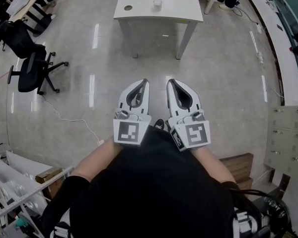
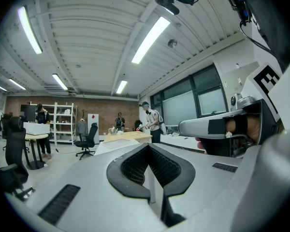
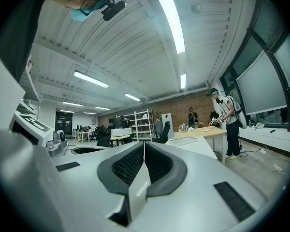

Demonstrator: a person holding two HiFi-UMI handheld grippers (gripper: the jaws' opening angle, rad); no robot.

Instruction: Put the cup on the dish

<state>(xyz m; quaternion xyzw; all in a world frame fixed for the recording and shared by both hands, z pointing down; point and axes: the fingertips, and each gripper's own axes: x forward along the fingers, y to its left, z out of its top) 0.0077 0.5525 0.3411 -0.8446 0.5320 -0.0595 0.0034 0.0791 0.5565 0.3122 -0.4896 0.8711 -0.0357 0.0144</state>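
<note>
Held close to the body, left gripper (image 1: 145,82) and right gripper (image 1: 170,82) both have their jaws together. Far ahead, the cup (image 1: 157,4) stands mid-table (image 1: 184,9), apart from the dish (image 1: 127,7) near its left edge.

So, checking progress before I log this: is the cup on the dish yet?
Off. The cup stands on the white table, apart from the dish, right of it in the head view.
</note>
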